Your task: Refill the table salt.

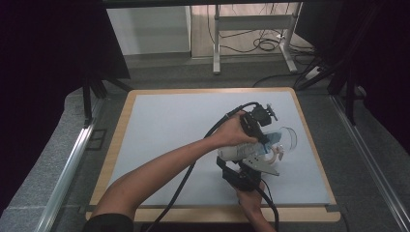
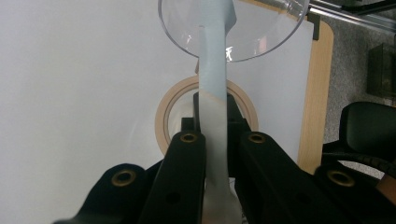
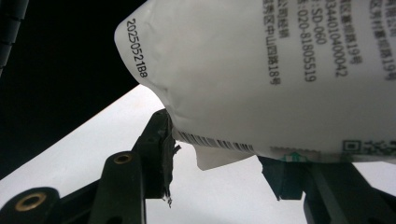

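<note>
Your bag (image 3: 261,70) is white, printed with black digits, a black barcode and a small green mark. Its edge (image 2: 214,88) in your black left gripper (image 2: 215,140) looks pale blue-grey. At its 12 o'clock, the bowl (image 2: 275,32) is clear; the tape roll (image 2: 164,116) is tan on the white mat (image 1: 169,130).

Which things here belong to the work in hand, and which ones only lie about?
In the work:
- white pouch, gripped by both grippers
- left gripper, shut on the pouch's flat edge
- right gripper, shut on its lower edge
- clear cup, beyond that edge

Lying about:
- tape roll on the table
</note>
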